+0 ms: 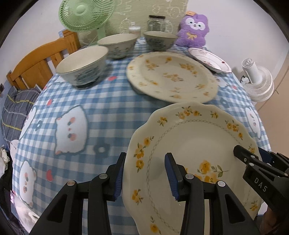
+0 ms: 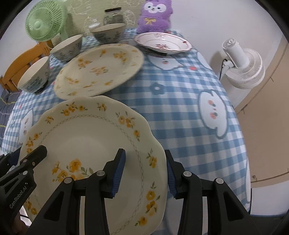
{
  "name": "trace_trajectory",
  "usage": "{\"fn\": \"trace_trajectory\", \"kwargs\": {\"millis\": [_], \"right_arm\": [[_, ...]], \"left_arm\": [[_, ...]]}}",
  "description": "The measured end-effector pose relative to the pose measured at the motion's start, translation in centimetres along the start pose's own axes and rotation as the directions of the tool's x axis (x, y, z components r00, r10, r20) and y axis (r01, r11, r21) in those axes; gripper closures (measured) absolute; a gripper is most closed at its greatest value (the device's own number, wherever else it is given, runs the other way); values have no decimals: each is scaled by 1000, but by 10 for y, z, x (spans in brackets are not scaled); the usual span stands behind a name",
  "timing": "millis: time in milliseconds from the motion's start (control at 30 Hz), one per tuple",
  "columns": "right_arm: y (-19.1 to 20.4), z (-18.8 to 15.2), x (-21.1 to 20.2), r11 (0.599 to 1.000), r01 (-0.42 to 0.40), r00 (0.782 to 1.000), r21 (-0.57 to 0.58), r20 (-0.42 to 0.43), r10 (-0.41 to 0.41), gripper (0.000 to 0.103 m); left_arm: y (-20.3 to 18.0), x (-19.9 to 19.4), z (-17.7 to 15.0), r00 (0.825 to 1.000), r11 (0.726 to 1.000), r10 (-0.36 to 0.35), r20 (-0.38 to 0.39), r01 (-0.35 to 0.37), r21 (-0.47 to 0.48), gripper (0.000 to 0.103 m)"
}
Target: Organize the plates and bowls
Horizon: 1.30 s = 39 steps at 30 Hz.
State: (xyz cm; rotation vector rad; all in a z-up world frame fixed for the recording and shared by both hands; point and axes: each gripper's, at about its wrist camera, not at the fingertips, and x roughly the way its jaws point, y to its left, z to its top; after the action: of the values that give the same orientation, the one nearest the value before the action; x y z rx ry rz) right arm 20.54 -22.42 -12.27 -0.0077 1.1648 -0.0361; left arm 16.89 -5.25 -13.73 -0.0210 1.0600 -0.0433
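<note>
We have three bowls along the table's (image 1: 112, 101) left edge toward the far left corner: near bowl (image 1: 82, 66), mid bowl (image 1: 117, 45), far bowl (image 1: 159, 40) at the far edge. Behind them sit the green fan (image 1: 86, 15), a small tub (image 1: 134, 30) and a jar (image 1: 156, 23). The chair (image 1: 41, 56) stands off the left edge. Our left gripper (image 1: 144, 173) straddles the left rim of the scalloped plate (image 1: 195, 144): one finger outside the rim over the cloth, the other over the plate's face; the rim sits between the blue pads, and we can't tell from this view if they press it. The scalloped plate is at the near edge, tilted, its far rim close to the big plate (image 1: 173, 76), which lies mid-table and looks motion-blurred. Right of that, near the far right corner, the red-flower plate (image 1: 209, 58) rests in front of the purple plush (image 1: 193, 30). Our right gripper (image 2: 145, 171) straddles the scalloped plate's right rim the same way, one finger over the face, one outside; jaws partly apart, and pad contact isn't clear either. In each wrist view the other gripper's fingertip lies over the plate's opposite side. The white fan (image 2: 242, 61) stands on the floor past the right edge.
</note>
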Motion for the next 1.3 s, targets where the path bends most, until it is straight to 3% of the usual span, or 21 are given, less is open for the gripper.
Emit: {"fn": "trace_trajectory", "kwargs": {"millis": [700,1300], "right_arm": [[-91,18,11,1000,16,999,11,39,-16,58],[-107,20,22,999,-3,999,50,34,2,55]], "left_arm": [[-90,20,15,999,1000,-13,36,13,8,61],[-104,36,17,1000,1000,7,22,-6,-28,61]]}}
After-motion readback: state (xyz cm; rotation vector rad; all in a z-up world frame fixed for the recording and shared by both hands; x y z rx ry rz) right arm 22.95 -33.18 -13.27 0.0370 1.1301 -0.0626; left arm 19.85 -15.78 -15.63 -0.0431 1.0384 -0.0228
